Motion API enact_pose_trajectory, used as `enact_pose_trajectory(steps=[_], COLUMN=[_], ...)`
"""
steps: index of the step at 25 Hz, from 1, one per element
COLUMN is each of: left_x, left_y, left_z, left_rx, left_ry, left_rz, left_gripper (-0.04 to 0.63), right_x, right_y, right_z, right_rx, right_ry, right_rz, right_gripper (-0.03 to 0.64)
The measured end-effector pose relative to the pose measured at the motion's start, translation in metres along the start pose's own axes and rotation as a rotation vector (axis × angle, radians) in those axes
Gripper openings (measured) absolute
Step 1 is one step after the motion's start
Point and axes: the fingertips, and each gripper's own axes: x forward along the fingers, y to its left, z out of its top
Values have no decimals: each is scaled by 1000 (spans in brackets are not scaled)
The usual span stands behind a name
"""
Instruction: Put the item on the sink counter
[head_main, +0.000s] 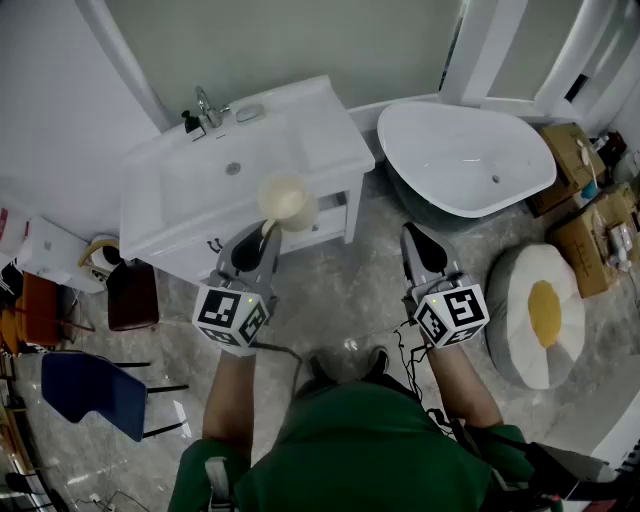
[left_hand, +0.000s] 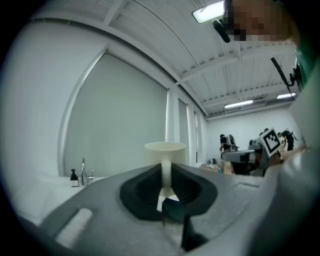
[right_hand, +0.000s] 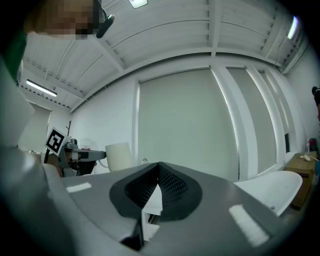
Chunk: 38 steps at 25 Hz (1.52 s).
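Observation:
A cream mug (head_main: 287, 200) hangs in the air just in front of the white sink counter (head_main: 330, 130), over its front edge. My left gripper (head_main: 262, 232) is shut on the mug's handle. In the left gripper view the mug (left_hand: 165, 151) stands upright beyond the jaws, and its thin handle (left_hand: 166, 175) is pinched between the dark pads. My right gripper (head_main: 416, 240) hovers to the right over the floor, shut with nothing in it. The right gripper view shows its jaws (right_hand: 159, 172) meeting at the tip, with the mug (right_hand: 118, 156) off to the left.
A faucet (head_main: 207, 105) and a dark soap dispenser (head_main: 190, 122) stand at the counter's back left. A white bathtub (head_main: 465, 155) lies to the right. Near it are an egg-shaped cushion (head_main: 540, 310) and cardboard boxes (head_main: 590, 220). A brown stool (head_main: 132, 295) and a blue chair (head_main: 90, 390) stand at the left.

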Motion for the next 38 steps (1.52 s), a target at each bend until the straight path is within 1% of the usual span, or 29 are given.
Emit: enact_pose_trajectory(steps=[5,9,14,18,23,28,33,38], left_x=[0,-3,-16,-31,-45,-46,-23,20], left_y=[4,14,31,51,70,85,100,111], left_z=[3,10,31,40,46,40,26,17], left_rx=[-2,6,25,21,19,9,-11,3], left_ry=[-5,-1,-42,-73,-100,-93,-57,-23], left_rz=[-4,-8,-6,-7,-37,-55,-53,-30], left_gripper=[38,38,38,38,38,38,38,38], right_x=[4,11,19,26,33,42,67,109], right_y=[1,4,7,25,49,60,49,18], right_z=[5,15,46,58,47,28,9,-2], right_rx=[-8,6,31,14,1,16,39,75], right_ry=[-3,-4,-67,-91,-71,-31,10,16], right_rz=[-5,-15,-52,-65,-82,-91,-83,-40], right_gripper=[-3,-3,-3,-3,-3,-3,-3,-3])
